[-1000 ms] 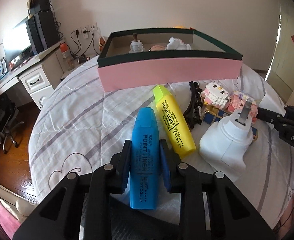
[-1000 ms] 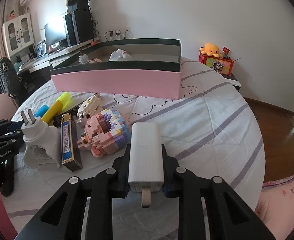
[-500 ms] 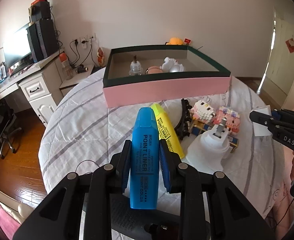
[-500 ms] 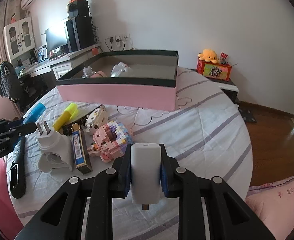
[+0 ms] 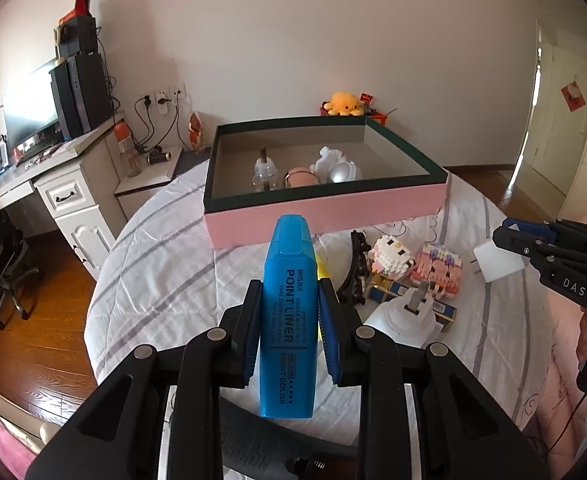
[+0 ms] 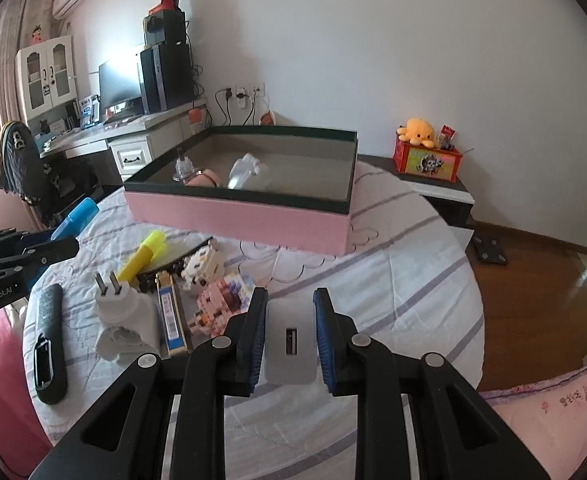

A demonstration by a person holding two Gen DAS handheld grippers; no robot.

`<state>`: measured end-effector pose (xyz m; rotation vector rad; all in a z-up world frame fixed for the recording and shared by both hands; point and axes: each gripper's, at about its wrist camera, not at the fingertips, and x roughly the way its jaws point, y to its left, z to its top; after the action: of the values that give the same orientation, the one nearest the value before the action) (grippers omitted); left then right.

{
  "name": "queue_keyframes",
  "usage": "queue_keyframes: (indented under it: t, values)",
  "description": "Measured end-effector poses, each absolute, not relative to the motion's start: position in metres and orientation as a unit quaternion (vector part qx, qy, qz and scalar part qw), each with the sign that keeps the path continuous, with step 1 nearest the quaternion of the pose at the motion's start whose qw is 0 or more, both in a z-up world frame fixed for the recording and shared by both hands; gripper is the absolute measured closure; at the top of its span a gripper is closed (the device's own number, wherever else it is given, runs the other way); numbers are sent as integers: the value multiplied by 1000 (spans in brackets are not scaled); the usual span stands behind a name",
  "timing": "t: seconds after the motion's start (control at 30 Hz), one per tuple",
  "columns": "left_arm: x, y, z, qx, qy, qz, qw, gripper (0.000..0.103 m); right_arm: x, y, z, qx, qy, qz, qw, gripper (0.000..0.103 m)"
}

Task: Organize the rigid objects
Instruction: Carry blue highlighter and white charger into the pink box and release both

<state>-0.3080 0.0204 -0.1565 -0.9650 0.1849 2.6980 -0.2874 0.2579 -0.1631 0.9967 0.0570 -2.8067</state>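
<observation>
On the round table: a pink box (image 5: 325,216) with a dark green rim stands toward the far edge, loose things in front of it.
Highlighters: two. One blue highlighter (image 5: 289,320), flat-bodied, printed "POINT LINER", its cap pointing at the box; one yellow highlighter (image 6: 143,256) lying on the striped tablecloth (image 6: 393,280).
Left gripper (image 5: 289,332): clamped on the blue highlighter's sides, held in the air above the near part of the table.
Right gripper (image 6: 289,336): pads pressed against a white charger (image 6: 289,344), its USB port facing the camera; held above the table's near edge.
Brick figures: two, a white brick figure (image 6: 203,266) and a pink brick figure (image 6: 223,304), side by side mid-table.
Plug adapter: one white plug adapter (image 6: 123,320), two prongs up, beside a narrow blue-and-gold carton (image 6: 171,316).
Remote: one black remote (image 6: 49,344) at the left edge.
In the box: a small clear bottle (image 5: 264,172), a pink round item (image 5: 301,178), a white-and-silver object (image 5: 337,166).
</observation>
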Motion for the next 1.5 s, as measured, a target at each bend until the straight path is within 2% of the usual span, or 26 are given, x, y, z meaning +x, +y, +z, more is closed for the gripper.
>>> queue_keyframes:
  t: [0.53,0.93,1.3,1.5]
  values:
    - [-335,30,-124,-303,73,939,146,76,-306,255,-131,307,43,-947,85,80]
    - [-431,65,-94,-298,105,932,176,76,-392,253,-98,291,72,-949,94,80]
    - [-536,98,-130,-364,137,907,164,76,-493,232,-139,348,93,-925,120,80]
    - [-555,105,-154,-393,146,894,160,76,-517,225,-161,370,100,-915,125,79]
